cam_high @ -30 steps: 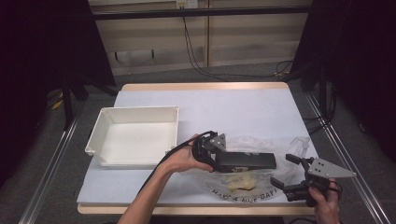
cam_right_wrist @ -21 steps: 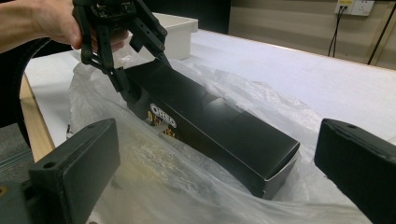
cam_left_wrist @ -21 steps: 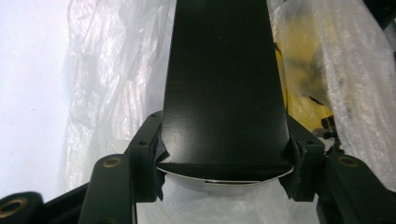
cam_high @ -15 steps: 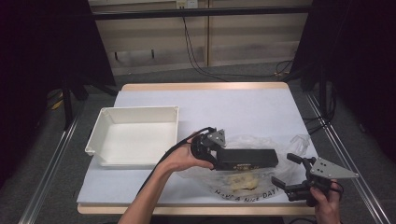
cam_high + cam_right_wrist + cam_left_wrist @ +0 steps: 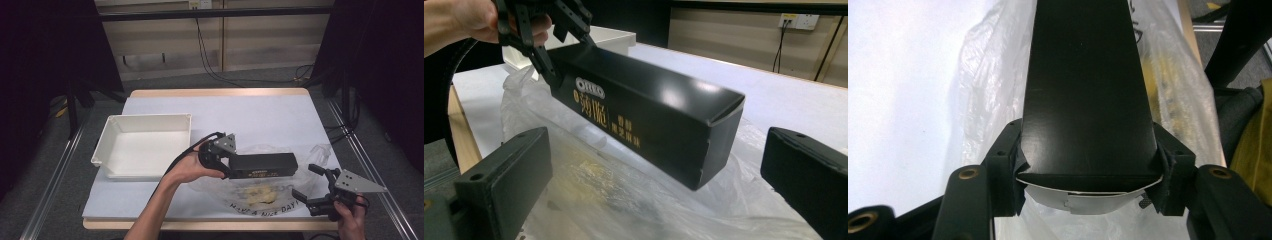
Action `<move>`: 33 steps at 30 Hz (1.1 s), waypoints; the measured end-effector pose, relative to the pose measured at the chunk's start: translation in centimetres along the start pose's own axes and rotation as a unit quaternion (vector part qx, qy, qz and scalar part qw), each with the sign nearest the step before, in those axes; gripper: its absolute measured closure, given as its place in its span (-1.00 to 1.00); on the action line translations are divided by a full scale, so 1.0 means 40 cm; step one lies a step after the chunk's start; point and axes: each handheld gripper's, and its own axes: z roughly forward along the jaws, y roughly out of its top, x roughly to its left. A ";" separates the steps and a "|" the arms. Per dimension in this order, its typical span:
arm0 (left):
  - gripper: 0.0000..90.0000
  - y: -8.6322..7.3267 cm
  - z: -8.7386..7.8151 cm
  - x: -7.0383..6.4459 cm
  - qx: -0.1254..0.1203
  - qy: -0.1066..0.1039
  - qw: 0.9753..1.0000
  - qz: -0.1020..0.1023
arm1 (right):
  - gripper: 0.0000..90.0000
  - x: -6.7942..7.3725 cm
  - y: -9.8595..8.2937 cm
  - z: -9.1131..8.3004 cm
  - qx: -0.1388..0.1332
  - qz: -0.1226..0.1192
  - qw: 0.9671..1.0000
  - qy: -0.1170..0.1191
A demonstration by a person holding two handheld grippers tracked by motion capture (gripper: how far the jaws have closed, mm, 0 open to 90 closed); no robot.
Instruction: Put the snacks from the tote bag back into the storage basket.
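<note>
The left claw (image 5: 231, 167) was clenched on one end of a long black box (image 5: 264, 165), its jaws pressed against the box's two long sides, as the left gripper view (image 5: 1088, 175) confirmed. The box (image 5: 644, 117) was held clear of the desk (image 5: 260, 115), roughly level, above a clear plastic bag (image 5: 260, 192) lying at the near right part of the desk. Yellowish contents remained inside the bag.

Compared with the frames from a second and half a second prior, the box had shifted only slightly; it sat somewhat higher and more level over the bag, while the bag appeared flatter beneath it. In my judgement the box had been drawn out of the bag and was now free of it.

The right claw (image 5: 314, 189) stood released, jaws apart, near the bag's right edge and not touching the box. In the right gripper view its two jaws flanked the box's far end with space on either side (image 5: 649, 200).

The white tray (image 5: 145, 120) stood empty at the left of the desk, well apart from the box.

Assessment: extraction appeared complete. The probable next step was carrying the box leftward to the tray. Risk noted: a one-end grip on a long box may let the free end sag or twist.
</note>
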 end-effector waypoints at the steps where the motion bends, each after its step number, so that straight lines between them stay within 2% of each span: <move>1: -0.04 0.000 -0.005 -0.001 -0.004 0.001 1.000 -0.001 | -1.00 0.000 -0.001 0.001 -0.001 0.000 1.000 0.003; 5: -0.04 -0.001 -0.018 -0.004 -0.009 0.006 1.000 0.001 | -1.00 0.002 -0.001 0.004 -0.001 0.002 1.000 0.005; 7: -0.04 -0.003 -0.023 -0.003 -0.004 0.010 1.000 0.002 | -1.00 0.002 -0.001 0.004 -0.002 0.000 1.000 0.005; 12: -0.04 -0.009 -0.031 0.001 -0.007 0.018 1.000 -0.009 | -1.00 0.002 -0.002 0.003 0.001 0.002 1.000 0.009; 22: -0.04 -0.009 -0.071 0.006 -0.029 0.022 0.999 -0.015 | -1.00 -0.001 -0.005 0.004 -0.008 0.001 1.000 0.008; 27: -0.04 0.006 -0.093 0.004 -0.033 0.029 0.999 -0.004 | -1.00 0.001 -0.004 0.003 -0.011 0.002 1.000 0.007; 29: -0.04 0.014 -0.101 0.001 -0.026 0.029 0.999 0.002 | -1.00 0.000 -0.002 0.002 -0.015 0.002 1.000 0.008; 33: -0.04 0.021 -0.117 0.002 -0.030 0.031 0.999 0.004 | -1.00 0.001 -0.004 0.002 -0.015 0.000 1.000 0.004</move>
